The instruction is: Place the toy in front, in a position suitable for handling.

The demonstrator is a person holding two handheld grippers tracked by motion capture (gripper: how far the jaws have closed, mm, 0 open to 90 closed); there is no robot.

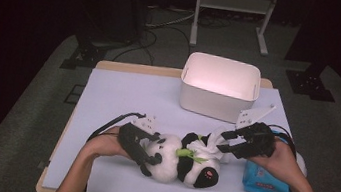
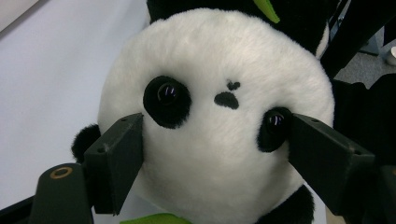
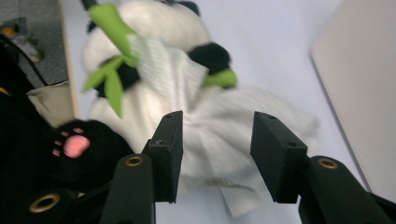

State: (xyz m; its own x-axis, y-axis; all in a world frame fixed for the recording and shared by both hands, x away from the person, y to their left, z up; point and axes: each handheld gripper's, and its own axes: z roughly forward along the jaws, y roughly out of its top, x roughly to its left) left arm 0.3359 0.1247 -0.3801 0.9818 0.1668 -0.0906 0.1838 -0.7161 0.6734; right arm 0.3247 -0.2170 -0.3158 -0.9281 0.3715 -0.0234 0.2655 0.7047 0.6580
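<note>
The left gripper [image 1: 147, 156] has its two black jaws clamped on the head of the plush panda [image 1: 184, 161], one pad pressed into each cheek beside the eyes, as the left gripper view shows with the panda [image 2: 219, 116] face-on and close up. The panda lies on its back on the pale table [image 1: 122, 99], its head toward the left gripper and its black feet toward the right one. The right gripper [image 1: 230, 140] stands with its jaws parted and nothing pinched; in its own view a white tissue [image 3: 210, 135] draped over the panda's belly lies just beyond the gap between them. A blue tissue pack [image 1: 267, 185] sits under the right hand, and a white bin [image 1: 220, 88] stands behind.
</note>
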